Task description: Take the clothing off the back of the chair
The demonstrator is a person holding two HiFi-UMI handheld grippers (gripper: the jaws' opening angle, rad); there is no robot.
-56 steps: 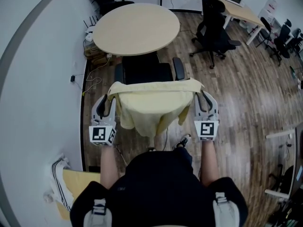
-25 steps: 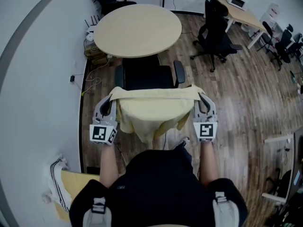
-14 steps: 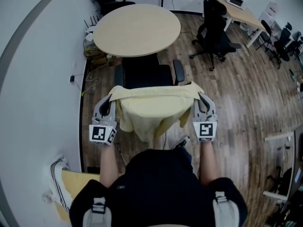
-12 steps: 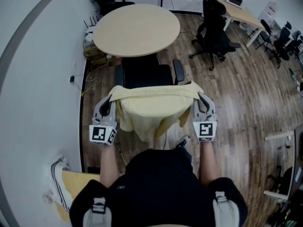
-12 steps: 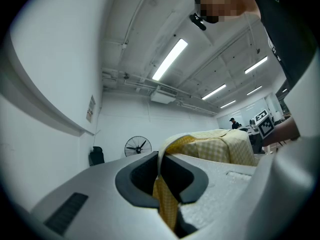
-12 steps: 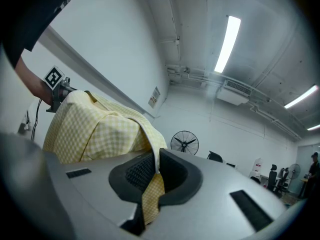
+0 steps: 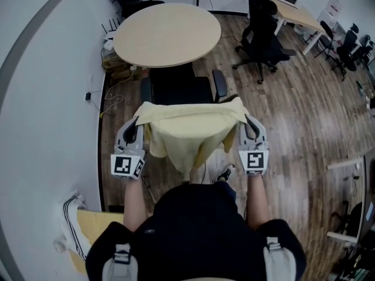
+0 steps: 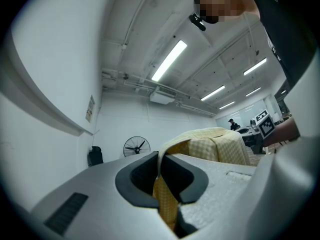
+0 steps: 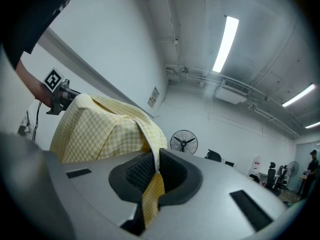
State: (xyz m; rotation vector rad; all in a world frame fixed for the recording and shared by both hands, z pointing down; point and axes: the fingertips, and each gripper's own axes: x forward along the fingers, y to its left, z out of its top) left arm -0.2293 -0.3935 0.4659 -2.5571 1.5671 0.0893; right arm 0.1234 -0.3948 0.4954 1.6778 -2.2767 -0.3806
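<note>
A pale yellow checked garment hangs spread between my two grippers, in front of the black office chair. My left gripper is shut on the garment's left edge, with cloth pinched between the dark pads. At the other side, my right gripper is shut on the right edge. The garment drapes away toward the other gripper in both gripper views. Its lower part sags toward the person's feet in the head view. Whether it still touches the chair back cannot be told.
A round beige table stands just beyond the chair. The white wall runs close on the left, with cables at its foot. Black office chairs and a desk stand at the far right on the wood floor. A standing fan is behind.
Both grippers, still shut on the garment, have drawn slightly toward the person. The garment's top edge has shifted a little off the chair back and its middle hangs lower.
</note>
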